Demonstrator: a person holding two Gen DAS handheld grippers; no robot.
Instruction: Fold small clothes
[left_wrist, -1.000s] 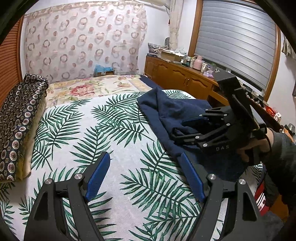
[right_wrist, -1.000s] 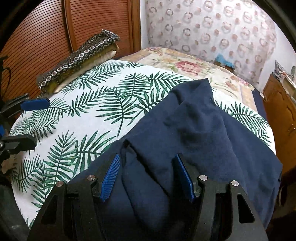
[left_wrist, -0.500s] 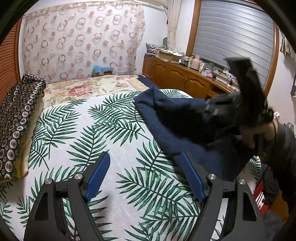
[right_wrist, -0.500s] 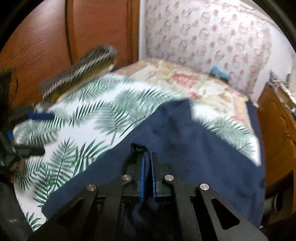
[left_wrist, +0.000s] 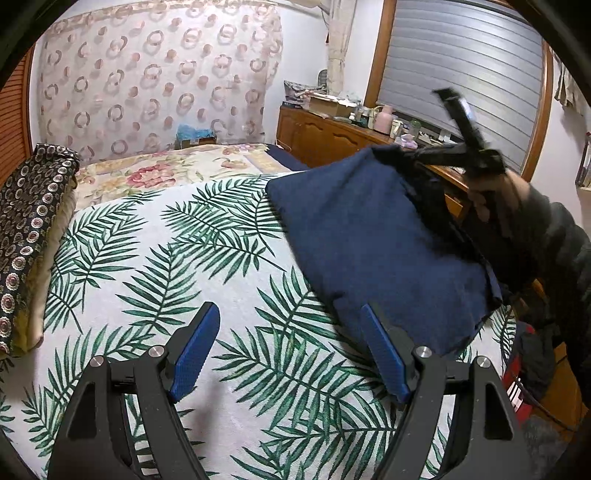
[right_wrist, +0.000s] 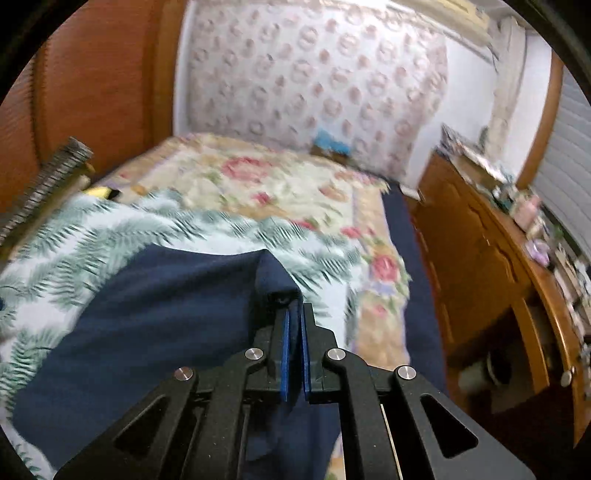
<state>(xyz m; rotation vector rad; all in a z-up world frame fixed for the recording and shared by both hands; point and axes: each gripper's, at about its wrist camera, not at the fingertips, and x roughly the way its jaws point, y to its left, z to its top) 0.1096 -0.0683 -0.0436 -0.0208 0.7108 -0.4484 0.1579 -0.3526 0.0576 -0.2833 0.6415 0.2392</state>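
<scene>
A navy garment (left_wrist: 373, 236) was gripped at one edge by the closed right tongs (right_wrist: 294, 325) and lifted at two o'clock above the bed (left_wrist: 155, 258); the left tongs (left_wrist: 291, 350) were held open. Soft, light cloth, best pinched at a corner.

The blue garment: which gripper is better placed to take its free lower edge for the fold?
Probably the left. The left gripper is open and empty, with the blue garment close to its right finger. The right gripper is shut on an upper corner, holding it lifted above the bed.
</scene>
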